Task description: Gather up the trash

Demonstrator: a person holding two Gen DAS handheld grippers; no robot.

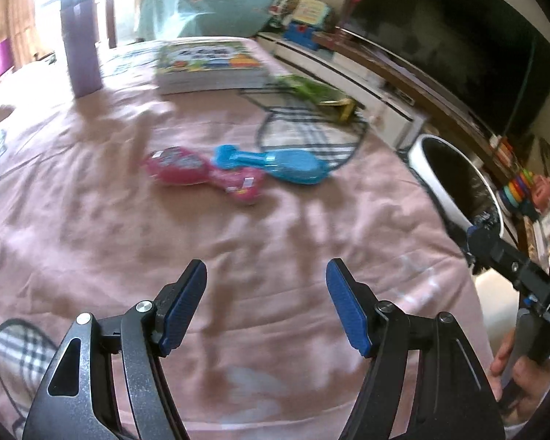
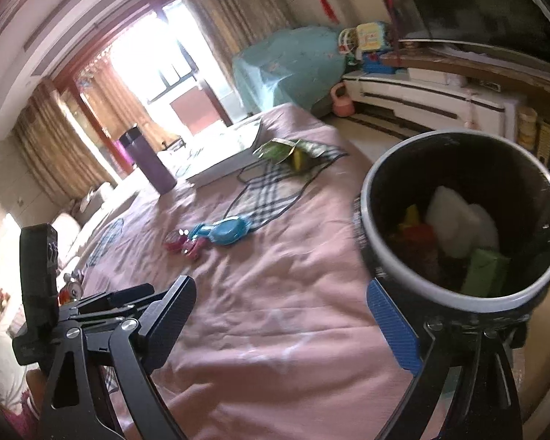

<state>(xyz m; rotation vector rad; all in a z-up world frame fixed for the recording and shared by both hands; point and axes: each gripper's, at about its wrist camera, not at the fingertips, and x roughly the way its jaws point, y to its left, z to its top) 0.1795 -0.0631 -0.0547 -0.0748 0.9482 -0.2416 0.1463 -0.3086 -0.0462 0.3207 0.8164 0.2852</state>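
A green and yellow wrapper lies at the far right edge of the pink bed, next to a stack of books; it also shows in the right wrist view. A round bin with a white rim stands beside the bed and holds several pieces of trash; it also shows in the left wrist view. My left gripper is open and empty above the bedspread. My right gripper is open and empty, its right finger close under the bin's rim.
A pink toy and a blue toy lie mid-bed. A purple bottle stands at the back left. A plaid patch is on the cover. A television and white cabinet line the right wall.
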